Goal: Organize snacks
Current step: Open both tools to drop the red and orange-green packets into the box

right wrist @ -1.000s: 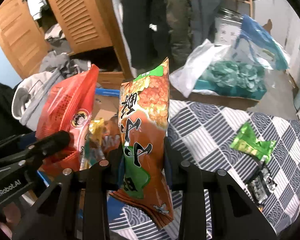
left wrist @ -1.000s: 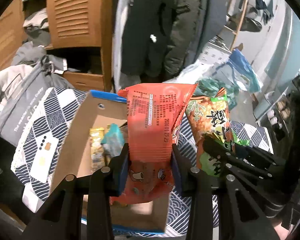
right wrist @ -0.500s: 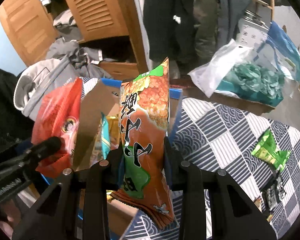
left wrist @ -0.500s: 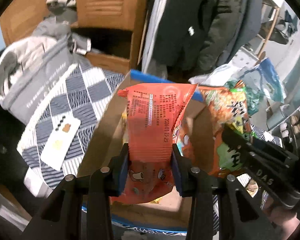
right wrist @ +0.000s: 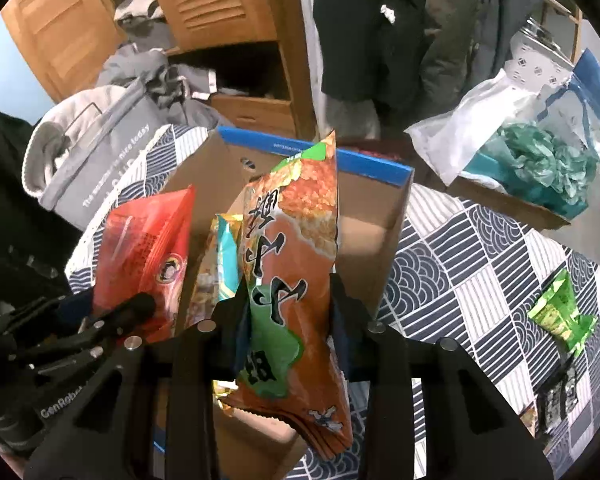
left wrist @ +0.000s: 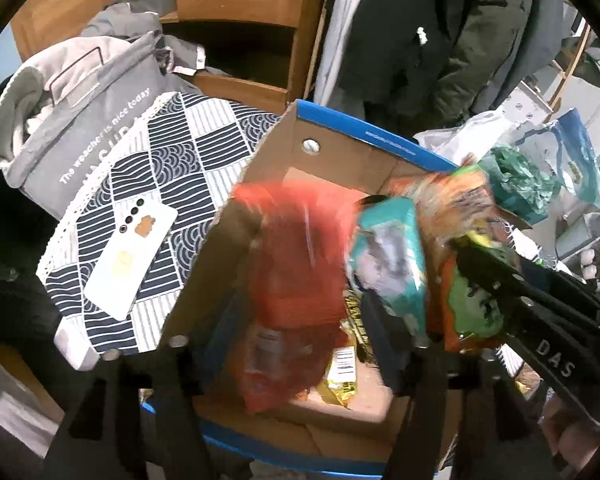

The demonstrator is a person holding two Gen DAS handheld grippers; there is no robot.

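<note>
- Left gripper (left wrist: pixel 300 344) spread wide over the cardboard box (left wrist: pixel 342 136), fingers (left wrist: pixel 180 360) apart and gripping nothing
- Between those fingers, blurred: red snack bag (left wrist: pixel 296 276), inside the box's walls; resting or mid-drop cannot be told
- Just inside the right-hand finger: teal packet (left wrist: pixel 388 256), with a yellow wrapper (left wrist: pixel 344 372) low in the box beneath it
- Right gripper (right wrist: pixel 290 320) clamped on the orange-and-green snack bag (right wrist: pixel 296 248), held upright over the box, bottom edge hanging below the fingers
- Left of the right gripper's fingers: red bag (right wrist: pixel 148 240) leaning in the box, the other tool's dark tip beside it
- Well right of the fingers on the patterned cloth (right wrist: pixel 472 264): small green packet (right wrist: pixel 560 312) and a dark packet (right wrist: pixel 556 400) nearer the rim
- Left of the left gripper, outside the box: white phone (left wrist: pixel 130 256) flat on the cloth, grey bag (left wrist: pixel 84 120) beyond it
</note>
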